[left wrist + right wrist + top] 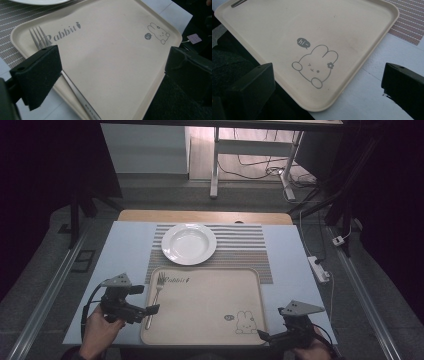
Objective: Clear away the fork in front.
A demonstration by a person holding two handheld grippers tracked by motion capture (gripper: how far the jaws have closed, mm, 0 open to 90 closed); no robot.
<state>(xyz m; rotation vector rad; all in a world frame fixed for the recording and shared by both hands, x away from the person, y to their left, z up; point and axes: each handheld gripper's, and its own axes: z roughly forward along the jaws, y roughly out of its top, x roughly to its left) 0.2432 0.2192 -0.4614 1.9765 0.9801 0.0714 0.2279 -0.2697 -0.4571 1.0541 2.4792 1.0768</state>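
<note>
A beige tray (205,305) with a rabbit print lies near the table's front edge. A silver fork (155,295) rests along its left side, tines pointing away from me. My left gripper (149,299) hovers just over the fork's handle with its jaws wide open. In the left gripper view the fork (40,37) runs under the left pad (40,72), which does not press on it, and the gripper (112,67) spans the tray (112,45). My right gripper (272,339) stands open at the tray's near right corner. In its own view the gripper (327,85) holds nothing over the tray (312,25).
A white deep plate (170,252) sits on a striped placemat (250,250) behind the tray. A pale blue cover (125,250) spreads over the table. A power strip (319,268) and cables lie on the floor at the right.
</note>
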